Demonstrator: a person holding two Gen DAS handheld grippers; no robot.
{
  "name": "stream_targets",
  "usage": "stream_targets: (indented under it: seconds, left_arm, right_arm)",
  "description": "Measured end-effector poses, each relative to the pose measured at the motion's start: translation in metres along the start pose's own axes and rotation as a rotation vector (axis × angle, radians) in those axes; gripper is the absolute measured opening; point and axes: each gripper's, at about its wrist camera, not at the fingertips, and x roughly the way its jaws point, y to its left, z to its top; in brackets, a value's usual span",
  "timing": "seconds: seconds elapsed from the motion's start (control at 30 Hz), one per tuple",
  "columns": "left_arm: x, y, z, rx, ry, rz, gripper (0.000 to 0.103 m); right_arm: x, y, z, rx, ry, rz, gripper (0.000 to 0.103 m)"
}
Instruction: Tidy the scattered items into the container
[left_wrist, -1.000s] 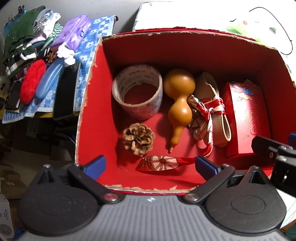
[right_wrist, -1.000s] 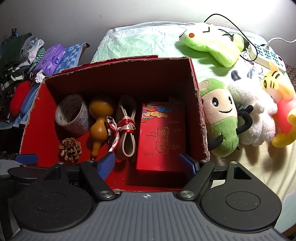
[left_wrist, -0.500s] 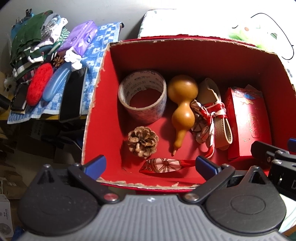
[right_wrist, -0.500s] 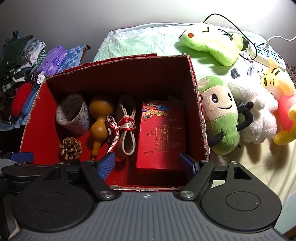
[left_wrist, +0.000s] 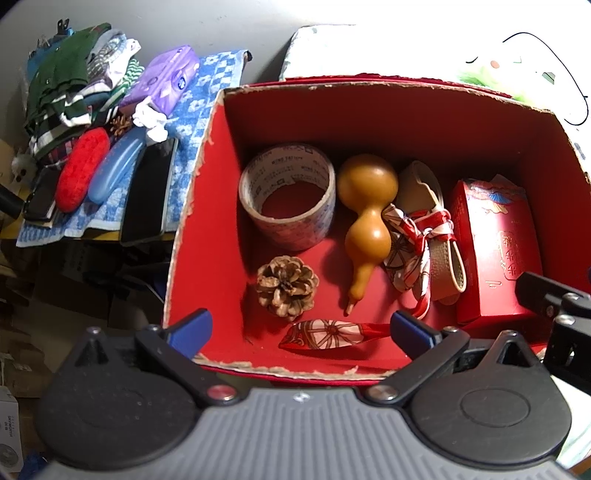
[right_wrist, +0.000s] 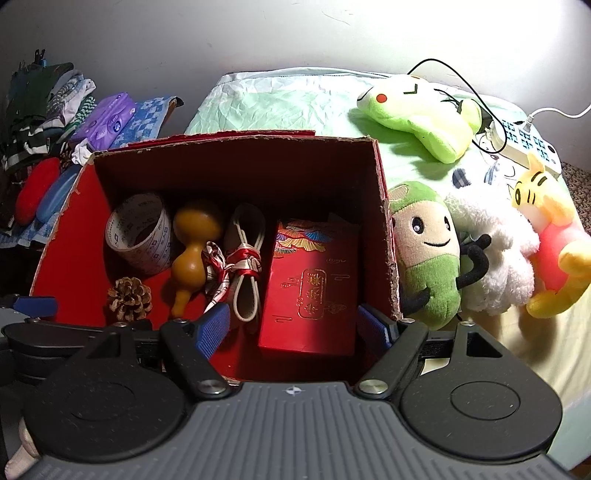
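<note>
An open red cardboard box (left_wrist: 388, 114) (right_wrist: 240, 162) holds a tape roll (left_wrist: 288, 199) (right_wrist: 142, 232), a brown gourd (left_wrist: 367, 218) (right_wrist: 194, 251), a pine cone (left_wrist: 286, 286) (right_wrist: 129, 299), a beige strap tied with a red patterned ribbon (left_wrist: 424, 236) (right_wrist: 245, 266) and a red gift box (left_wrist: 495, 251) (right_wrist: 314, 288). My left gripper (left_wrist: 299, 326) hangs open above the box's near edge, nothing between its blue pads. My right gripper (right_wrist: 293, 325) hovers open over the gift box's near end, holding nothing.
Plush toys lie right of the box on the bedsheet: a green-and-tan one (right_wrist: 428, 251), a white one (right_wrist: 495, 258), a yellow one (right_wrist: 550, 236) and a lime one (right_wrist: 417, 114). A power strip (right_wrist: 524, 144) sits far right. Clothes, a purple pack (left_wrist: 162, 81) and phones crowd the left.
The box has drifted slightly rightward and lower in the left wrist view. Both grippers stay open and nothing in the box has moved.
</note>
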Motion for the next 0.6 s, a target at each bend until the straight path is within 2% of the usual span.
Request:
stream_targets:
  seconds: [0.6]
  left_arm:
    - [0.0018,-0.0056,0.0008,-0.008,0.0,0.035,0.102]
  right_arm:
    - [0.001,-0.0047,-0.0036,-0.007,0.006,0.004,0.078]
